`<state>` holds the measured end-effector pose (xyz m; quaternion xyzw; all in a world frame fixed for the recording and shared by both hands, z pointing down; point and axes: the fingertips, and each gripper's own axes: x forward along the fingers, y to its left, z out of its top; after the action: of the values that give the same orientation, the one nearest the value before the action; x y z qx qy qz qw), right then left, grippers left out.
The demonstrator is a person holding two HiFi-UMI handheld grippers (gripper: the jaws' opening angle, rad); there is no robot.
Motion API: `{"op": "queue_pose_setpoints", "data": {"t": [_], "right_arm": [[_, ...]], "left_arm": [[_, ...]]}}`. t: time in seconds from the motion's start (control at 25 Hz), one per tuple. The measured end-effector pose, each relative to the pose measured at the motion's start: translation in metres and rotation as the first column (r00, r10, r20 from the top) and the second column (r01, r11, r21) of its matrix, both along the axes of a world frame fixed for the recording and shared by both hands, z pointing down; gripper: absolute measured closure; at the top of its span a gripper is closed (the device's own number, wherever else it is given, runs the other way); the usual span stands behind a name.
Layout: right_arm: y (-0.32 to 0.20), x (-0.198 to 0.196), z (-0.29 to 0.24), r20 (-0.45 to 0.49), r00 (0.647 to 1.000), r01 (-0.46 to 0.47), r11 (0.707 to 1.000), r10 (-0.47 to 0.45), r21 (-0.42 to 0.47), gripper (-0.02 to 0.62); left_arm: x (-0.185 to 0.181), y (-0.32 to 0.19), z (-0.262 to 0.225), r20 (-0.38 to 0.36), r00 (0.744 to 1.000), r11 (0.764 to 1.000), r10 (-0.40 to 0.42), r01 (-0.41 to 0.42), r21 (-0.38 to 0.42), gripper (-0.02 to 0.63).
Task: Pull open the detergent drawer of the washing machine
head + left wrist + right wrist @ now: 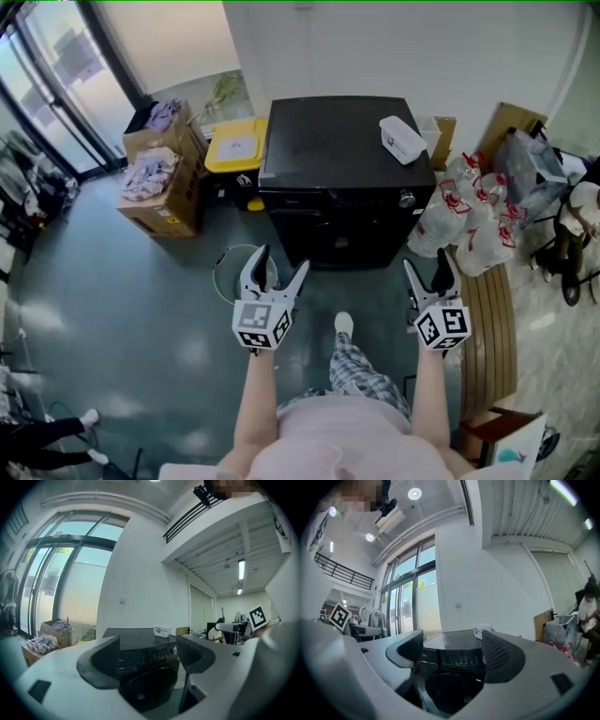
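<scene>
Left gripper (279,262) and right gripper (428,267) hover well short of the washing machine (342,178), fingers (98,665) spread and empty, likely squaring up to its unopened detergent drawer (289,202).

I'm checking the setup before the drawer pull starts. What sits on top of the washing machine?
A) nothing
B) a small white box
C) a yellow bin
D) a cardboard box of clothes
B: a small white box lies toward the right side of the black washing machine top, while the yellow bin and the cardboard box stand on the floor to its left.
</scene>
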<state>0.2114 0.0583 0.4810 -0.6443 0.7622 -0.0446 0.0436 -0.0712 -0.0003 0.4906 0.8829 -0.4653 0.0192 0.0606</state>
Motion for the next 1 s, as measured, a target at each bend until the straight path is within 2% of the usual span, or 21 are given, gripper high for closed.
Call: {"op": "queue_pose_setpoints", "data": {"t": [0.32,0.56,0.76,1.0], "right_arm": [[-0.122,0.013,-0.008,0.003,0.998,0.061,0.998,-0.061,-0.01,0.207],[-0.21,0.007,-0.01,-0.003,0.992,0.129,0.992,-0.129,-0.01,0.209],[-0.255,-0.005,-0.01,-0.002,0.985,0.174,0.985,-0.174,-0.019,0.21],[-0.29,-0.013,-0.008,0.008,0.983,0.183,0.983,-0.183,-0.026,0.213]], "left_arm": [[0.016,-0.11,-0.012,0.007,0.998,0.998,-0.057,0.057,0.007,0.242],[0.014,-0.183,-0.018,0.027,0.994,0.994,-0.11,0.11,0.022,0.242],[0.008,-0.219,-0.016,0.045,0.99,0.991,-0.135,0.135,0.011,0.242],[0.008,-0.249,-0.013,0.061,0.991,0.993,-0.122,0.122,-0.001,0.242]]}}
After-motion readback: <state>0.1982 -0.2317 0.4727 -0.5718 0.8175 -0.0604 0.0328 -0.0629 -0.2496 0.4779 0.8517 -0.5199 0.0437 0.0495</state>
